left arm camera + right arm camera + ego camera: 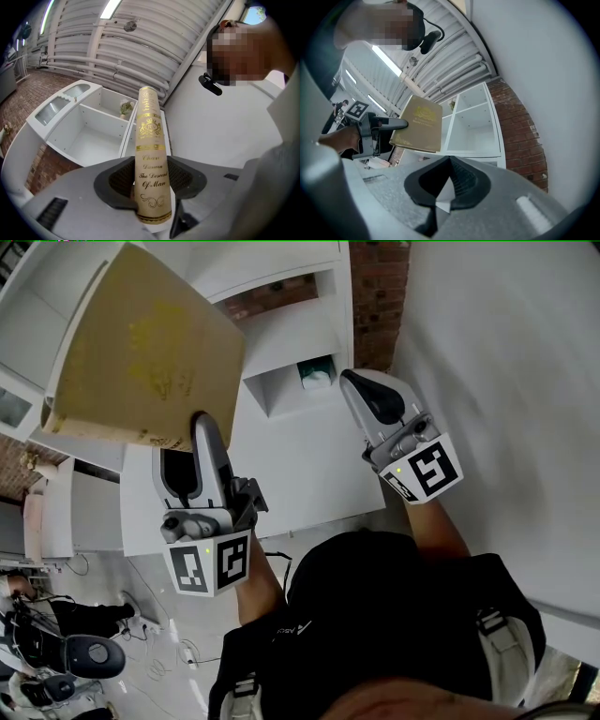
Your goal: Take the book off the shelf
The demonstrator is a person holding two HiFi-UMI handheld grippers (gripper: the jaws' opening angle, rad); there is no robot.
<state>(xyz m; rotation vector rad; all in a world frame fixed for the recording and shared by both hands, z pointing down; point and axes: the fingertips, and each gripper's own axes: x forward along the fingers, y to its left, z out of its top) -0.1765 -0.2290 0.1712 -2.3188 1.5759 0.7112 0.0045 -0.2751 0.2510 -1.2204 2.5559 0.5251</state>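
1. L gripper (201, 427): jaws clamped on book (150, 343), spine btwn them; book held up, out of white shelf (291, 343).
2. R gripper (362, 382): jaws closed together, nothing held, near shelf.

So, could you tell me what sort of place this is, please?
Probably a workshop or lab rather than a home: a white cubby shelf stands by a bare brick wall, and exposed ceiling pipes run overhead beside strip lights.
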